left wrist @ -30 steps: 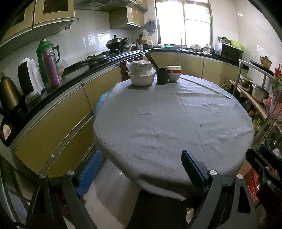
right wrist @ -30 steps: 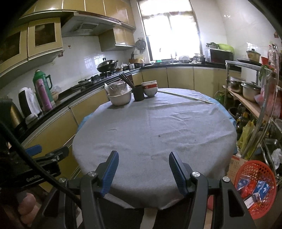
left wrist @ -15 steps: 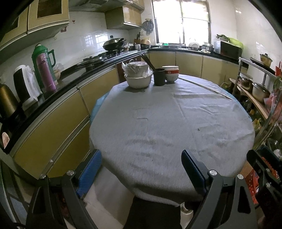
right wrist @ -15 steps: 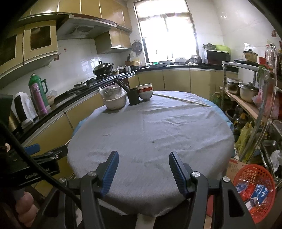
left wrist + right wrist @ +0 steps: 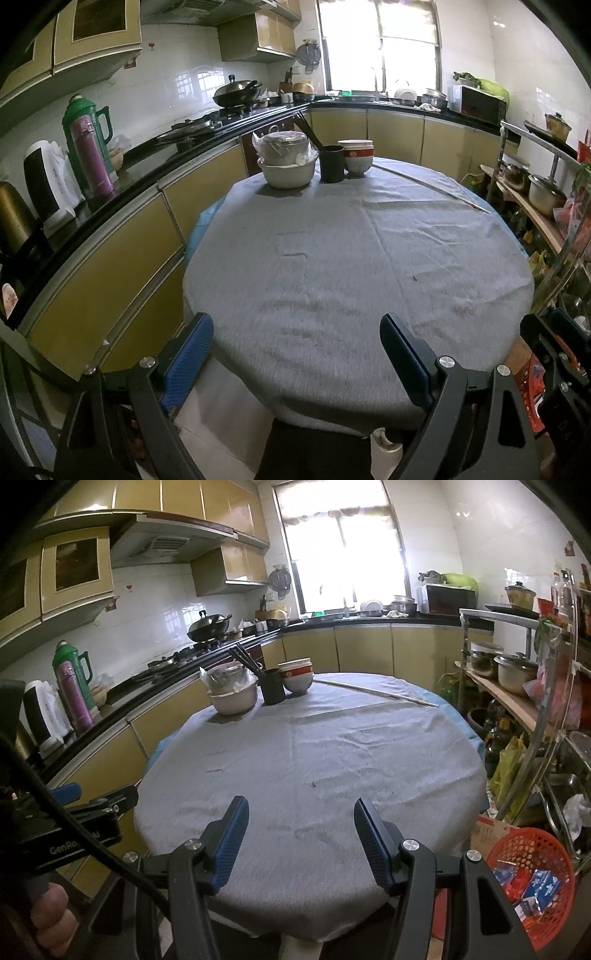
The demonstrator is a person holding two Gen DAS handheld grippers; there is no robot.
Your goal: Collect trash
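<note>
A round table with a grey cloth (image 5: 332, 266) fills both views, also in the right wrist view (image 5: 314, 760). My left gripper (image 5: 295, 354) is open and empty, held off the table's near edge. My right gripper (image 5: 301, 834) is open and empty over the near edge. A red mesh basket (image 5: 532, 871) on the floor at the right holds blue and red packets. A tiny dark speck (image 5: 313, 785) lies on the cloth.
At the far side stand a white bowl with a bagged pot (image 5: 288, 162), a black chopstick cup (image 5: 331, 162) and stacked bowls (image 5: 356, 157). A long thin stick (image 5: 373, 692) lies at the back right. Counter cabinets run along the left; a metal shelf rack (image 5: 517, 701) stands right.
Both grippers have drawn back and risen a little from the table, so it looks slightly farther. Both stay open and empty.
</note>
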